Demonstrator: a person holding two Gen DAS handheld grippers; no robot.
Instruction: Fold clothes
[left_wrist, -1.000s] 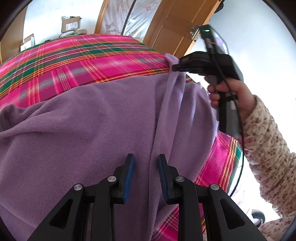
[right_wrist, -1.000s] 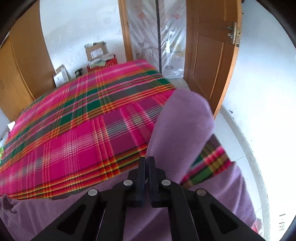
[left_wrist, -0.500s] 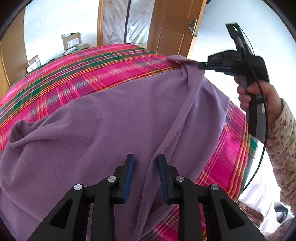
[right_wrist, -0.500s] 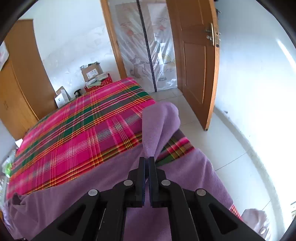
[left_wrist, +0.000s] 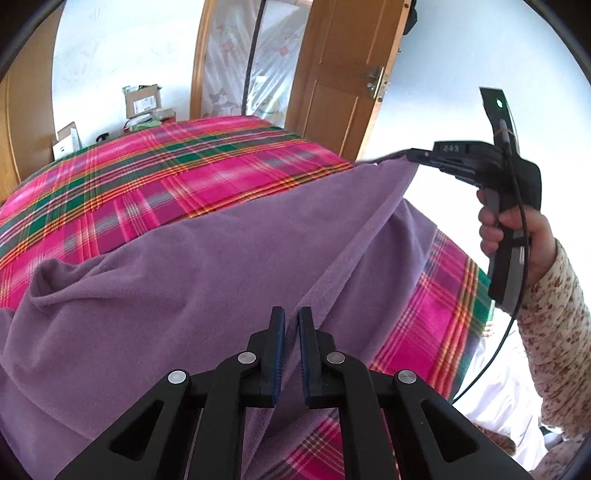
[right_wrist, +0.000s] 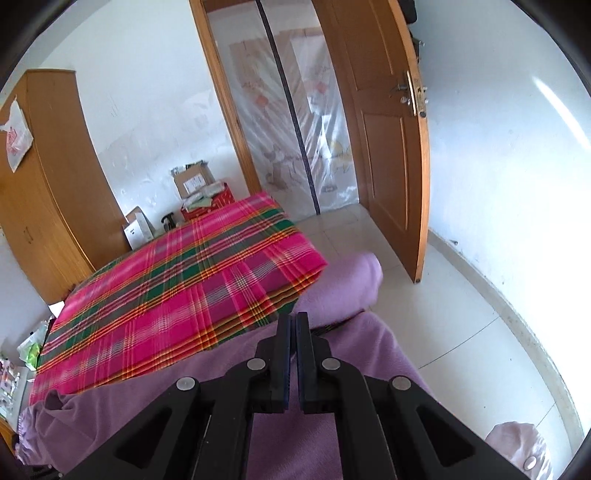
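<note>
The purple fleece garment (left_wrist: 177, 280) is lying on the plaid bed (left_wrist: 155, 177); its edge is running from the just-closing left tongs (left_wrist: 291, 325) up-right to the right tongs (right_wrist: 293, 325), both pinching it.

Purple garment (left_wrist: 177, 295), both grippers apparently (edge) gripping

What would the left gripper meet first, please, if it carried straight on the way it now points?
The left gripper is closing on the purple garment, whose raised fold lies ahead; it would likely push into that, then reach the plaid bedcover. Depth is unclear.
</note>
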